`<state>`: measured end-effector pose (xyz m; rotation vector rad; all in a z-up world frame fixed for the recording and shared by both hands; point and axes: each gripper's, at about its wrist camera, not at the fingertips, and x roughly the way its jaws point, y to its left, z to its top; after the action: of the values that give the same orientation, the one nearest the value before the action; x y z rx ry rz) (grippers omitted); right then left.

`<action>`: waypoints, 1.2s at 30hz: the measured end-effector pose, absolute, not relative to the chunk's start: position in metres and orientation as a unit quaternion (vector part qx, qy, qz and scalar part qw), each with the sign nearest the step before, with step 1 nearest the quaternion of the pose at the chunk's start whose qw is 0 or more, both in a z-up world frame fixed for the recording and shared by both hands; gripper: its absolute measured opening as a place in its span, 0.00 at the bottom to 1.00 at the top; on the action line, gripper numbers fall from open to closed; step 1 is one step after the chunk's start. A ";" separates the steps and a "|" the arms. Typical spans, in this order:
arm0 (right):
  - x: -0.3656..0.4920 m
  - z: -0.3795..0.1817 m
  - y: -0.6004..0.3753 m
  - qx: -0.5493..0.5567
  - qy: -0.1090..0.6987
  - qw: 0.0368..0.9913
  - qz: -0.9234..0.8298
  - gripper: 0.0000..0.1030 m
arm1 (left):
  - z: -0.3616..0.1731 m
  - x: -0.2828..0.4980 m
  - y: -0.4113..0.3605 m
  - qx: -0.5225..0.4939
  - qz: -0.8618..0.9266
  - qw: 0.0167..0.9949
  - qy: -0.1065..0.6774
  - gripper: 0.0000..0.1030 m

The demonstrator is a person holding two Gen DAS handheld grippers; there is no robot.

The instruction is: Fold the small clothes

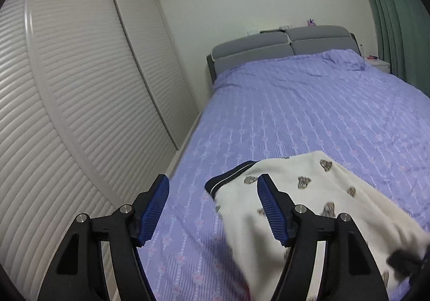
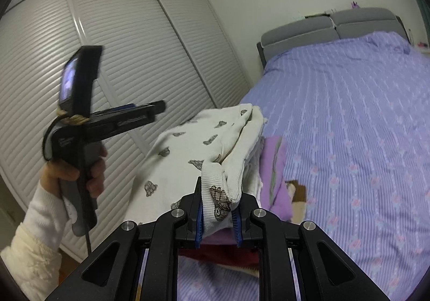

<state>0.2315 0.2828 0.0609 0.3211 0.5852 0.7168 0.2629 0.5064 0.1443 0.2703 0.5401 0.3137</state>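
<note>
A small cream garment with brown bear prints point(image 1: 309, 193) is held up over the purple bed; its dark navy band with a white stripe point(image 1: 228, 178) shows at its far left. My left gripper point(image 1: 212, 209) is open and empty, with the garment's edge behind its right finger. In the right wrist view my right gripper point(image 2: 217, 220) is shut on the cream garment's ribbed edge point(image 2: 215, 188), and the rest of the garment point(image 2: 204, 140) hangs from it to the left. The left gripper point(image 2: 113, 118) is held up at the left, apart from the cloth.
The bed point(image 1: 309, 113) has a purple patterned sheet and a grey headboard point(image 1: 268, 51). A pile of other clothes, lilac on top point(image 2: 274, 169), lies under the held garment. White slatted wardrobe doors point(image 1: 80, 86) stand at the left. Green curtains point(image 1: 389, 5) hang at the right.
</note>
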 end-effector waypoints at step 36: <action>0.069 0.102 0.015 -0.009 0.185 0.964 0.191 0.92 | 0.116 0.036 0.206 0.106 0.110 0.972 0.179 1.00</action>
<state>0.0691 0.0155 0.1022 -0.0183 0.3752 0.3860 0.0365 0.2065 0.1164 0.2136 0.3618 0.2217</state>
